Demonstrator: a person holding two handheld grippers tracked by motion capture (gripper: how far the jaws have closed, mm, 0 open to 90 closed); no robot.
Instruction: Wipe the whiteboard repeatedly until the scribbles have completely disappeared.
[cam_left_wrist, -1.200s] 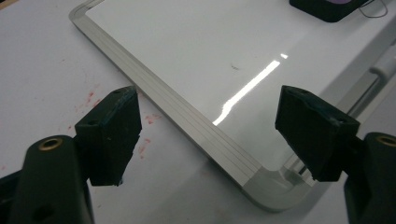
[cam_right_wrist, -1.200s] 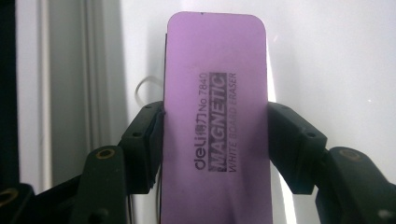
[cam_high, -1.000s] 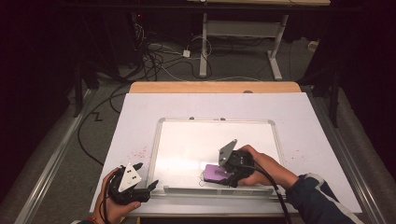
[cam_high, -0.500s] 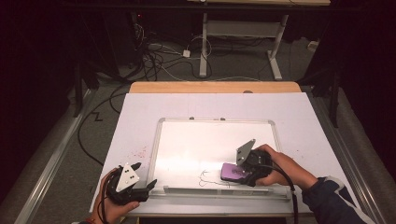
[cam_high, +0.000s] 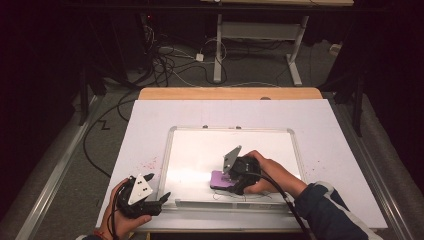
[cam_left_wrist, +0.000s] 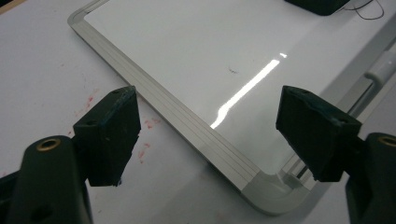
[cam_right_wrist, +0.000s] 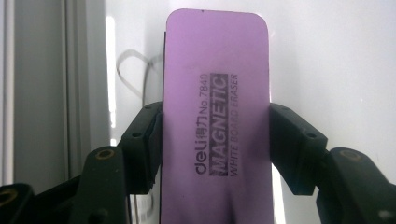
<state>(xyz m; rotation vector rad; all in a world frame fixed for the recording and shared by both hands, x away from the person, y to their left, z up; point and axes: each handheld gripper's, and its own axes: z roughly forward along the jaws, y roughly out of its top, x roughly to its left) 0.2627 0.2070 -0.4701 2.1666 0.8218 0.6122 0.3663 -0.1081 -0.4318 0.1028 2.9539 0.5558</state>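
My right tongs (cam_high: 226, 179) are clamped on the purple eraser (cam_right_wrist: 215, 116), one jaw on each long side, and the eraser lies flat on the whiteboard (cam_high: 200, 155), toward its near edge and a little right of the middle. In the right gripper view the printed face reads "MAGNETIC WHITE BOARD ERASER", and a thin pen loop (cam_right_wrist: 135, 70) is drawn on the board just beside the eraser's edge, close to the board's grey frame. In the high view a few faint pen strokes (cam_high: 245, 195) sit near the frame just in front of my right hand (cam_high: 265, 172).

My left tongs (cam_high: 162, 197) are released, the jaws spread wide with nothing between them, hovering at the board's near left corner (cam_left_wrist: 275, 193); the frame runs slantwise between the two jaws in the left gripper view. Small red specks (cam_left_wrist: 144, 123) mark the white sheet just outside that frame.

The board lies on a white sheet (cam_high: 150, 120) that covers the counter, with a strip of bare wood (cam_high: 230, 93) along the far edge. Beyond it the room is dark: a grey floor with tangled cables (cam_high: 170, 60) and the white legs of another desk (cam_high: 255, 35).
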